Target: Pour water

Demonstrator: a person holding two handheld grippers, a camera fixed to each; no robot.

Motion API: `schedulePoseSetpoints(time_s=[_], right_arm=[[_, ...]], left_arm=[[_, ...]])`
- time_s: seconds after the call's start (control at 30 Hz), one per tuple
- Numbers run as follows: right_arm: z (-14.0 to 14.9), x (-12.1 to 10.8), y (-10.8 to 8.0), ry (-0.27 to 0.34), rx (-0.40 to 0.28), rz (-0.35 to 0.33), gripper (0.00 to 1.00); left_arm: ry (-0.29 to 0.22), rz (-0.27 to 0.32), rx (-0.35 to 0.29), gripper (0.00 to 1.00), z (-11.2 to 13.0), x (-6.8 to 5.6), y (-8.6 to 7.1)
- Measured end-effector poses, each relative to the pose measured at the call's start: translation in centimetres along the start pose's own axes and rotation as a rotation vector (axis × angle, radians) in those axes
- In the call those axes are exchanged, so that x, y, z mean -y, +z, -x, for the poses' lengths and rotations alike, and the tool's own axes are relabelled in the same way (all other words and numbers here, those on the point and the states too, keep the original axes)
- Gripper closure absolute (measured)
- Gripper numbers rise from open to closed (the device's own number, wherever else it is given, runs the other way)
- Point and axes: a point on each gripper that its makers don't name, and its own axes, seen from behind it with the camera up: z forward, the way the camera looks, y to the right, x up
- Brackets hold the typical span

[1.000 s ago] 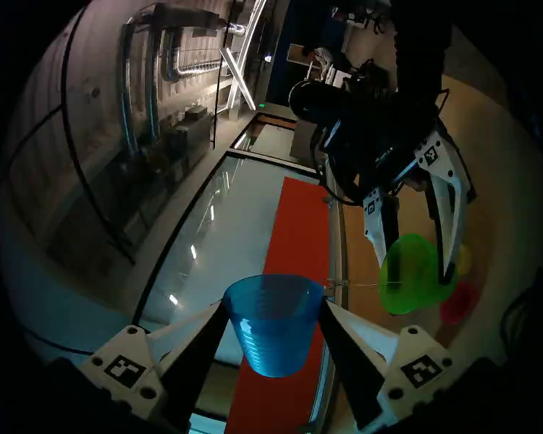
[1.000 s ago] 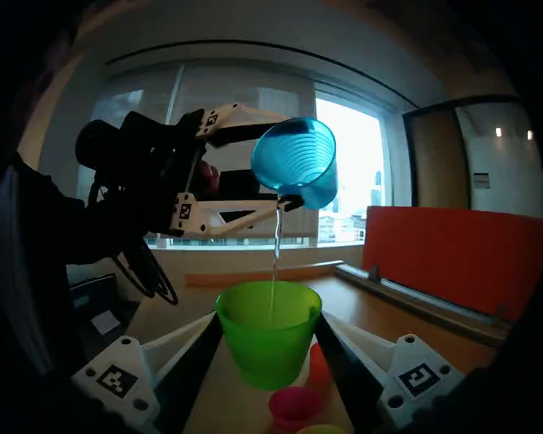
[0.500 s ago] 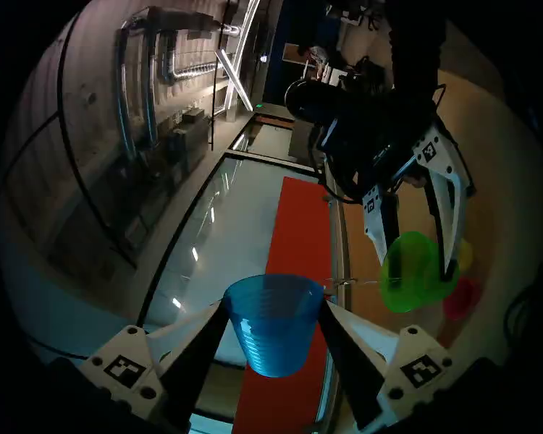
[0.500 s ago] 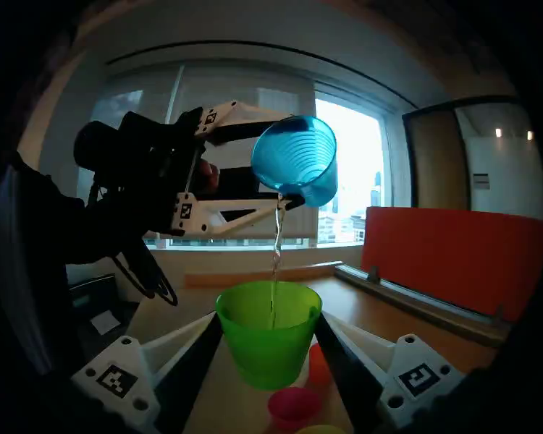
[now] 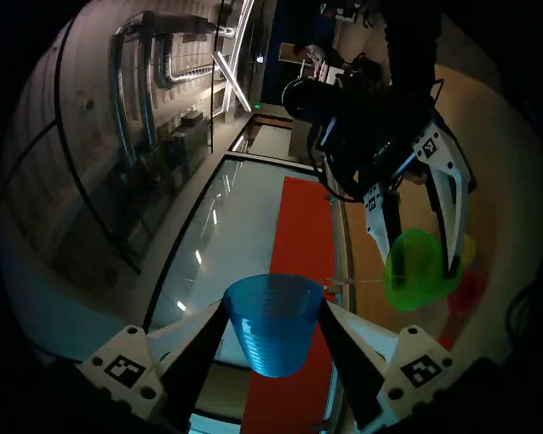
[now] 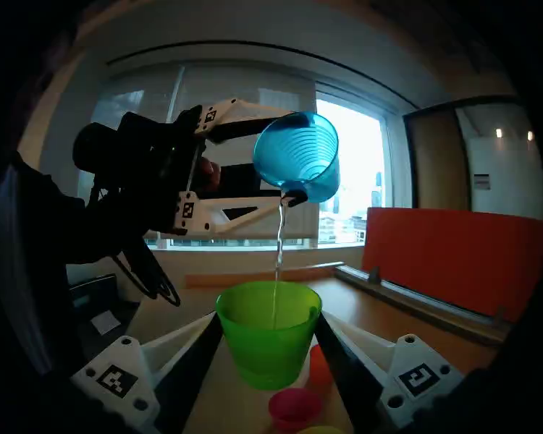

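Left gripper (image 5: 271, 315) clasps tilted blue cup (image 6: 298, 155) — water (image 6: 278, 242) streams into green cup (image 6: 268, 347), clamped by right gripper (image 6: 268, 318).

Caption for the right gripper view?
Left gripper tips a blue cup, streaming water into the green cup held by the right gripper.

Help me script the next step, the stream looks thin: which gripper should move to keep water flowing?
Left. The left gripper holds the blue cup tilted above the green cup, so tipping further would likely sustain the stream. The right gripper holds the green cup upright beneath; keep it steady.
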Motion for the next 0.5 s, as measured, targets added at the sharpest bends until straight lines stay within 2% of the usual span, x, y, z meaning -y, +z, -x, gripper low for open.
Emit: schedulePoseSetpoints(time_s=[0.5], right_arm=[[-0.08,0.09,0.18,-0.004,0.001,-0.001,0.11]], left_arm=[[0.042,-0.002,0.008,0.14,0.20,0.45,0.22]])
